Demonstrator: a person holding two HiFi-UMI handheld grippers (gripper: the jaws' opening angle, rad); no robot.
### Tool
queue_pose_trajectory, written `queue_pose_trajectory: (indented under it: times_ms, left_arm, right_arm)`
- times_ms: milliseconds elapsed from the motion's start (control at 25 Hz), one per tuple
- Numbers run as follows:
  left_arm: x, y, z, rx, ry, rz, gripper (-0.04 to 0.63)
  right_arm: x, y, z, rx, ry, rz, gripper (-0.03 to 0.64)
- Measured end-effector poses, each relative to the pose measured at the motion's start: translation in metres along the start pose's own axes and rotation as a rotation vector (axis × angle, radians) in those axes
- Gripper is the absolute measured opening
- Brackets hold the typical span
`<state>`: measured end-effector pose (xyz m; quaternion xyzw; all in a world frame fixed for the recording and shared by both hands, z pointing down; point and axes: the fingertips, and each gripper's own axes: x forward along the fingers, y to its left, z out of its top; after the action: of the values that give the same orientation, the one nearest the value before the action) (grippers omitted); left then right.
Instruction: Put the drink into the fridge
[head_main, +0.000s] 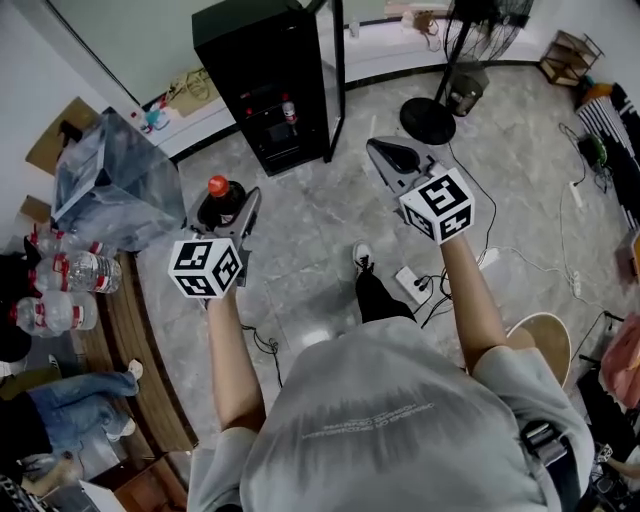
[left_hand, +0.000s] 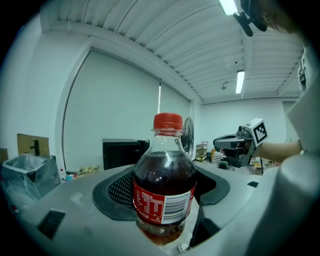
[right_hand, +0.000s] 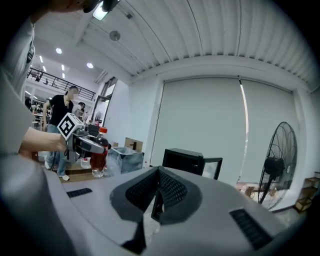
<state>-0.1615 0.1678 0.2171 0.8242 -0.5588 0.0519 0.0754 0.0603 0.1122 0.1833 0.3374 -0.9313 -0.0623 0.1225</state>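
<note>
A cola bottle (head_main: 218, 194) with a red cap and red label stands upright between the jaws of my left gripper (head_main: 224, 207), which is shut on it. In the left gripper view the bottle (left_hand: 165, 185) fills the middle. The black fridge (head_main: 268, 78) stands ahead on the floor with its glass door swung open; it also shows small behind the bottle (left_hand: 123, 153). My right gripper (head_main: 386, 153) hovers to the right of the fridge with its jaws shut on nothing (right_hand: 157, 194). From there the fridge (right_hand: 192, 161) lies straight ahead.
A standing fan (head_main: 452, 88) is right of the fridge. At the left are a clear plastic bag (head_main: 108, 180) and a wooden bench with water bottles (head_main: 66, 290). A power strip (head_main: 412, 284) and cables lie on the floor near the person's shoe.
</note>
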Motion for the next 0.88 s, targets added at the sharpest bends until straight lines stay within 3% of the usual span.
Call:
queue_pose_trajectory:
  times_ms: [520,880]
  left_arm:
    - [0.163,0.067,0.046,-0.062,-0.026,0.092,0.307]
    - [0.239,0.097,0.047,-0.076,0.008,0.118,0.305]
  right_arm:
    - [0.127,-0.159,0.002,-0.008,-0.022,0.059,0.000]
    - [0.192,-0.218,-0.016,0.014,-0.009,0.127,0.000]
